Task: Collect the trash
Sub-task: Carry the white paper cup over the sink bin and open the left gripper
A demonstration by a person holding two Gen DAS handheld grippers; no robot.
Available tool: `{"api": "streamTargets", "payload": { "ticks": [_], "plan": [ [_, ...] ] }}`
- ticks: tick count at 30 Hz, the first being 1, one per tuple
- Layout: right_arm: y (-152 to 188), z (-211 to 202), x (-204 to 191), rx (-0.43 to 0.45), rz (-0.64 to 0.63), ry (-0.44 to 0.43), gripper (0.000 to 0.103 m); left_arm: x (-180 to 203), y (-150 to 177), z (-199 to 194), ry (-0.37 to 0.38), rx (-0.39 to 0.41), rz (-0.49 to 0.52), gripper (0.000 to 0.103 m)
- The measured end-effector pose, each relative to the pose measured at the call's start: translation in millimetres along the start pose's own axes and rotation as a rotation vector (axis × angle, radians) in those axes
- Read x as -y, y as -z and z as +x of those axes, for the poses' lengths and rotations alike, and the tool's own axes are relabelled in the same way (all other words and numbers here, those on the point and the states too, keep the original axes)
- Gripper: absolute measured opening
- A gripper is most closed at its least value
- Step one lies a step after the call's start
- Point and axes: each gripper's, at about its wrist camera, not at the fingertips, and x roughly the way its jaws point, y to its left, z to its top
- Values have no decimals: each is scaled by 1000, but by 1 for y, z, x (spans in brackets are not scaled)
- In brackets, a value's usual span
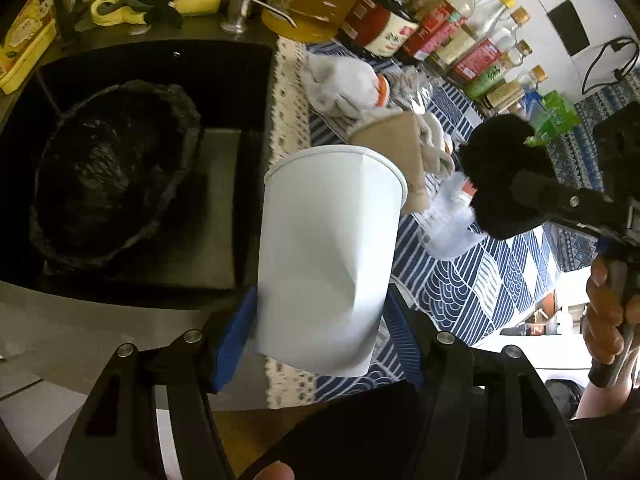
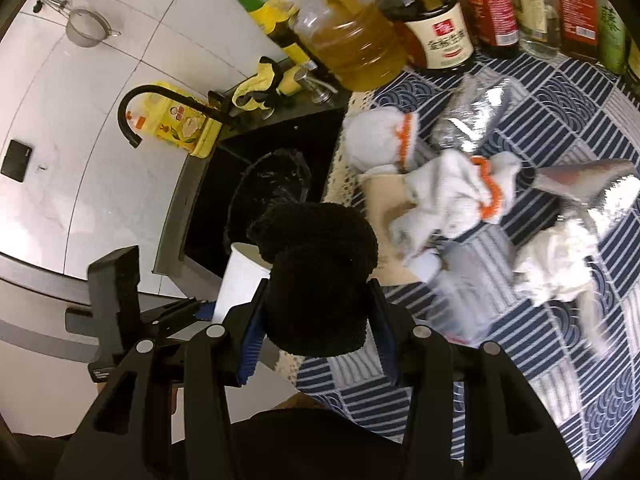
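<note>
Now your left gripper (image 1: 320,320) clamps the white paper cup (image 1: 332,256) beside the sink (image 1: 224,68) with its black-lined bin (image 1: 108,176), and your right gripper (image 2: 316,320) squeezes a black fuzzy bundle (image 2: 320,272) above the patterned cloth (image 2: 568,360)

- Paper cup (image 1: 328,256) before me: plain white.
- Fuzzy bundle (image 2: 320,276) I hold: black.
- My finger pads (image 2: 252,336): blue.
- Tablecloth (image 1: 472,280): navy and white wave pattern, cream fringe.
- Bin liner (image 1: 108,176): glossy black.
- Rags (image 2: 452,196): white, orange trim.
- Cloth (image 1: 132,0) by the sink: yellow.
</note>
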Motion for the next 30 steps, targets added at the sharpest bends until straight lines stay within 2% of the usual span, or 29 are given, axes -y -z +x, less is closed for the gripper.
{"api": "streamTargets", "payload": {
  "ticks": [4, 14, 22, 30],
  "plan": [
    [-5, 21, -22, -12, 3, 20, 48, -23, -2, -14, 4, 17, 4, 62],
    [-25, 90, -86, -30, 15, 52, 48, -113, -9, -49, 20, 58, 6, 62],
    [-40, 146, -132, -17, 17, 23, 48, -178, -20, -71, 3, 110, 15, 62],
    [-65, 177, -154, 14, 40, 10, 48, -207, -43, -84, -9, 133, 49, 62]
  ]
}}
